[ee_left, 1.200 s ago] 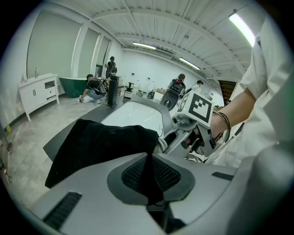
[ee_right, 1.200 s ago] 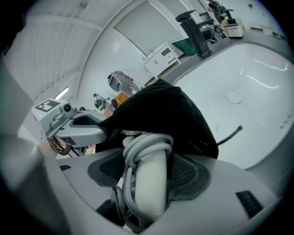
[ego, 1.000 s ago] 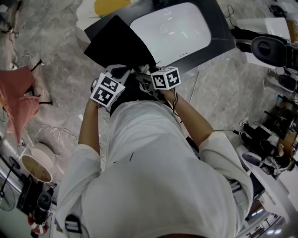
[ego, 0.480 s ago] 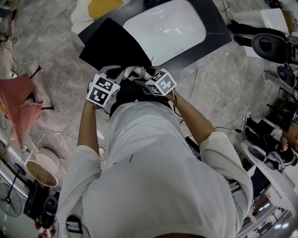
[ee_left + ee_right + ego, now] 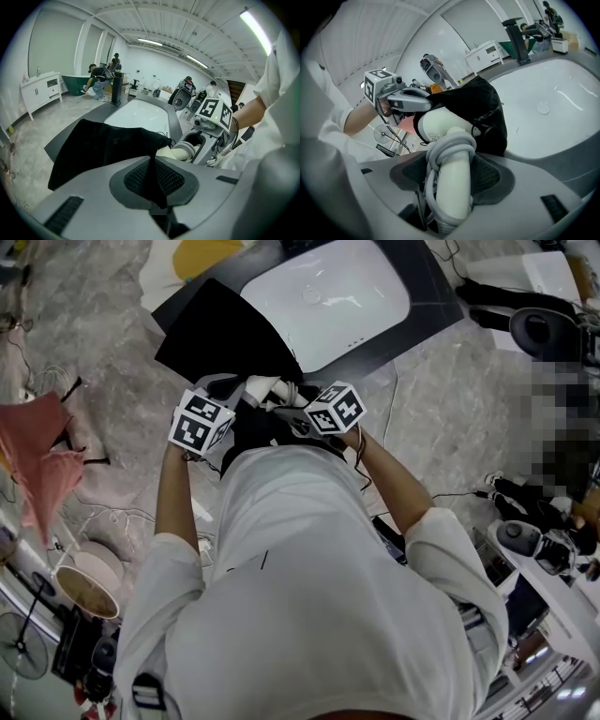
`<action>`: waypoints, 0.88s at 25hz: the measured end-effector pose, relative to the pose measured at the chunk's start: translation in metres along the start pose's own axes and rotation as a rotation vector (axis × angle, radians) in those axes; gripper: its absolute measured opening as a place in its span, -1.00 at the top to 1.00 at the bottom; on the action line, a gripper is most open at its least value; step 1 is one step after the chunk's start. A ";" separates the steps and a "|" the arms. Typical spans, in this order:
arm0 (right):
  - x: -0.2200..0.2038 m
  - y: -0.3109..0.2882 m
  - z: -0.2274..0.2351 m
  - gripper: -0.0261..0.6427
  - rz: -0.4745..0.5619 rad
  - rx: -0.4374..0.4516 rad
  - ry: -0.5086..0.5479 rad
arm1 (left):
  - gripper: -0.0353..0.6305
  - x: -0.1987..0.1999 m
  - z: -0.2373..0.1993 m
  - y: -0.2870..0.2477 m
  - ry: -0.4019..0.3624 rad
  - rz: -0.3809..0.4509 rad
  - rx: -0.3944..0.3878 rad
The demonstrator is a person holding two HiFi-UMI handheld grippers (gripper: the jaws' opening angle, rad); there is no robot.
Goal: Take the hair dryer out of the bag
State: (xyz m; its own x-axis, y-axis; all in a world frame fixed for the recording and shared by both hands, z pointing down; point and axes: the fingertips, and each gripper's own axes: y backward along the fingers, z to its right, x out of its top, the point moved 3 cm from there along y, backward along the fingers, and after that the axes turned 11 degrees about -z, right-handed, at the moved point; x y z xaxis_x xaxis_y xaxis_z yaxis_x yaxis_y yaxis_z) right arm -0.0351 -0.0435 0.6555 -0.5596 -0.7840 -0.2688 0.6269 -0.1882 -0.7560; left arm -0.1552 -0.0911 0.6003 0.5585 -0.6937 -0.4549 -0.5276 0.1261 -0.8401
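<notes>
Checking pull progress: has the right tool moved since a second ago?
Yes. The right tool, shut on the white hair dryer, drew back from the white basin toward the person; the left tool holds the black fabric bag.

I see my right gripper (image 5: 450,177) swing a little to the right, its cube rolling as it goes (the wrist twists), and more of the white dryer (image 5: 265,388) now shows outside the bag (image 5: 220,334).

No legible txt or nos.
</notes>
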 end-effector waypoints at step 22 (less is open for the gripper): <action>-0.029 0.036 -0.012 0.08 0.012 0.196 0.124 | 0.78 -0.001 0.002 -0.016 0.206 -0.005 0.051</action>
State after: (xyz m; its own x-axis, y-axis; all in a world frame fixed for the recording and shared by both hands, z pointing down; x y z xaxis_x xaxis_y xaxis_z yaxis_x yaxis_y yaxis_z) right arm -0.0030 -0.0208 0.6288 -0.6066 -0.7101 -0.3575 0.7201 -0.3002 -0.6255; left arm -0.1459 -0.0909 0.6130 0.4154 -0.8241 -0.3851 -0.4893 0.1544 -0.8583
